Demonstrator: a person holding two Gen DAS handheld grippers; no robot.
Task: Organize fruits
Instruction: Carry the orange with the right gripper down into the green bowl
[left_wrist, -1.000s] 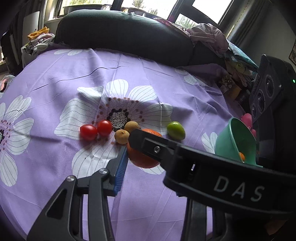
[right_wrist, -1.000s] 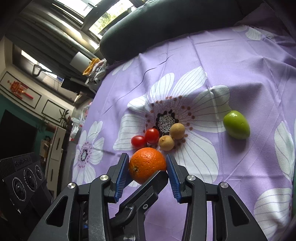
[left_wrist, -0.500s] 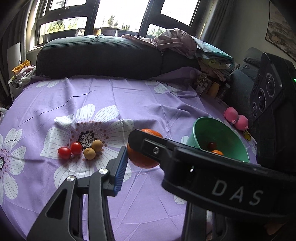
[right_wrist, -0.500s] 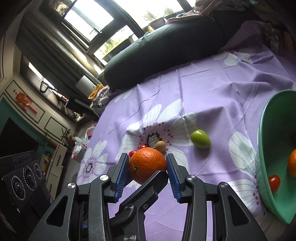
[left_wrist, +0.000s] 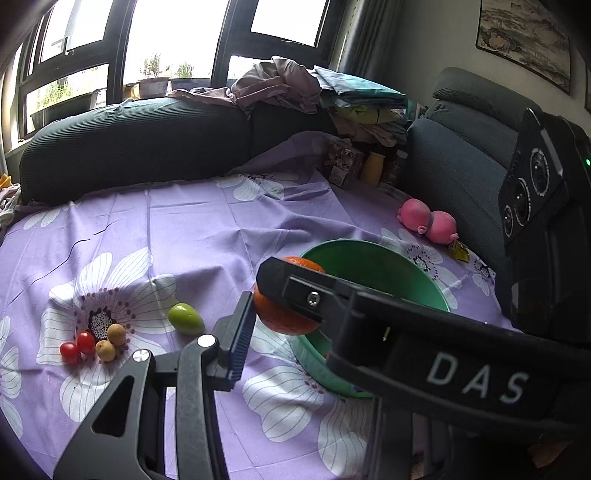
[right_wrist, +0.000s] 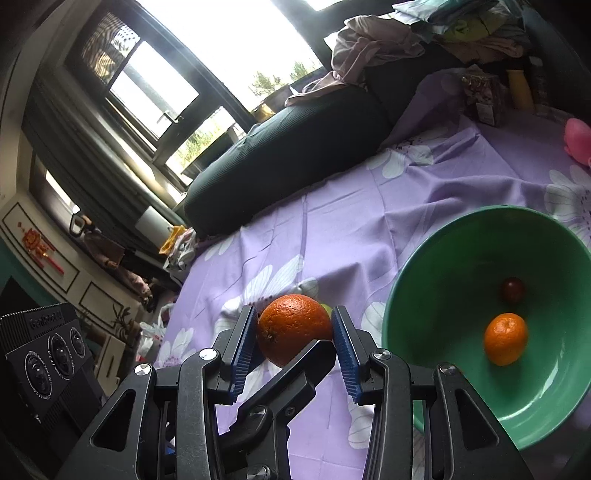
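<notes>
Left wrist view: your right gripper's finger crosses mid-frame over the orange (left_wrist: 286, 314), which sits against the left gripper's (left_wrist: 266, 317) one visible blue pad; you can't tell whether the left gripper pinches it. Green bowl (left_wrist: 373, 254) right of centre, lime (left_wrist: 185, 318) and small fruits (left_wrist: 94, 341) lower left on the purple cloth (left_wrist: 192, 229).

Right wrist view: your right gripper (right_wrist: 294, 345) clamps the orange (right_wrist: 294, 332) at frame centre, both pads touching it. Bowl (right_wrist: 454, 236) at right holds a small orange (right_wrist: 505, 338) and a dark tomato (right_wrist: 513, 290).
</notes>
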